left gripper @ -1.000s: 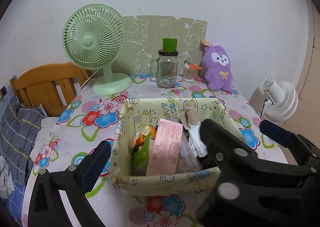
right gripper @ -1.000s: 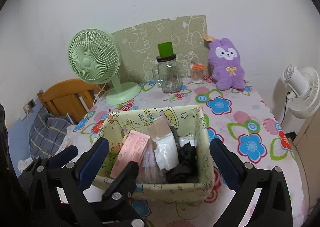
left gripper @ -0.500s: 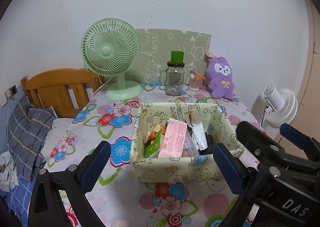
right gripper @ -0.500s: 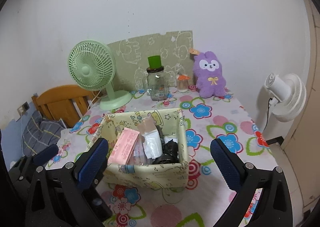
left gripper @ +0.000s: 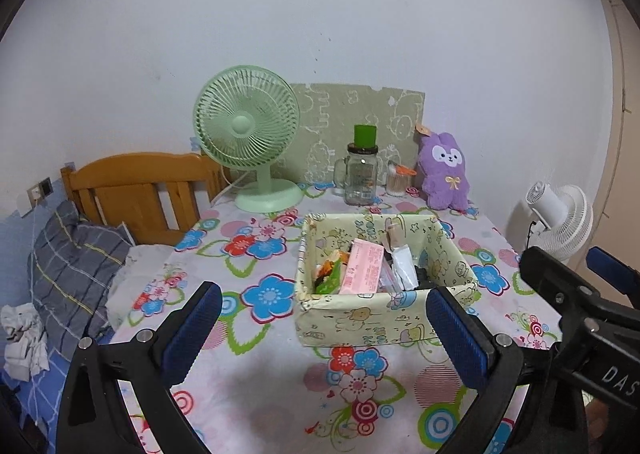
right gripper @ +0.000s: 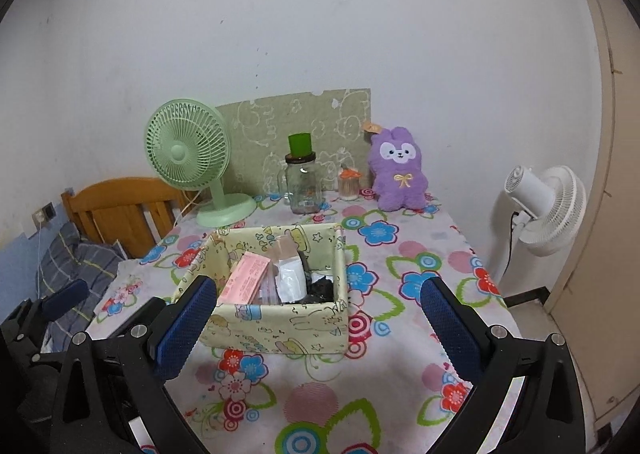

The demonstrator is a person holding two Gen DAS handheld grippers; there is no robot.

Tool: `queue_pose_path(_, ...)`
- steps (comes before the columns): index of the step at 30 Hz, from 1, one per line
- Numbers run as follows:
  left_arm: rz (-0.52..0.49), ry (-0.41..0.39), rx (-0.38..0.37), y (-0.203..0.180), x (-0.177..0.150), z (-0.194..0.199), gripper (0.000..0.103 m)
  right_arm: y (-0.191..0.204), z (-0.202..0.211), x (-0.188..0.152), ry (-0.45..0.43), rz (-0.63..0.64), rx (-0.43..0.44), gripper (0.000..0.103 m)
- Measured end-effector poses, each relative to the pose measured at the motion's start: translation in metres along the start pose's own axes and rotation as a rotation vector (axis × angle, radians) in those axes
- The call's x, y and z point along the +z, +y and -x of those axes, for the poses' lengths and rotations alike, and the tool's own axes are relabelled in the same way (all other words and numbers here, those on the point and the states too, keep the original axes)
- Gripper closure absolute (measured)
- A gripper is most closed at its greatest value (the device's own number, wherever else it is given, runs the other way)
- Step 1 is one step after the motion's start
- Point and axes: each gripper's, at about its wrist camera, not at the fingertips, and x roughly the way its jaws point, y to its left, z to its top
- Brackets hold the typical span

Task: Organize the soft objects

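Both grippers hang empty above the near edge of the flowered tablecloth (right gripper: 404, 254).

We see the left gripper (left gripper: 324, 332) and right gripper (right gripper: 318, 328) with blue-padded fingers spread wide, gripping nothing. The pale yellow cartoon-print fabric box (right gripper: 280, 324) sits mid-table, holding a pink flat packet (right gripper: 246, 286), a white pouch (right gripper: 292, 282) and something dark, perhaps cloth. The purple plush rabbit (right gripper: 398, 174) stands at the far edge, right of the glass jar with green lid (right gripper: 302, 184) and mint-green desk fan (right gripper: 188, 152).

Dim, even indoor light; soft shadow on cloth (left gripper: 256, 386) before box (left gripper: 360, 318); sharp centre, fisheye bending, black corner vignette.
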Motion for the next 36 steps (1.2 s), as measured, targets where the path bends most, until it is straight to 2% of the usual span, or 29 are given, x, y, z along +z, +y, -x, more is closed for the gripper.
queue_pose_path(16,0.012,-0.072,-0.001,0.016,-0.007,0.040,0.000,-0.013,0.051,-0.009,-0.071,-0.025,-0.051,0.000)
queue_pose_path(24,0.021,-0.093,-0.026,0.017,-0.008,0.056,0.000,-0.014,0.060,-0.012,-0.080,-0.036,-0.049,0.000)
queue_pose_path(36,0.021,-0.102,-0.014,0.015,-0.008,0.060,0.000,-0.015,0.059,-0.013,-0.069,-0.046,-0.045,0.000)
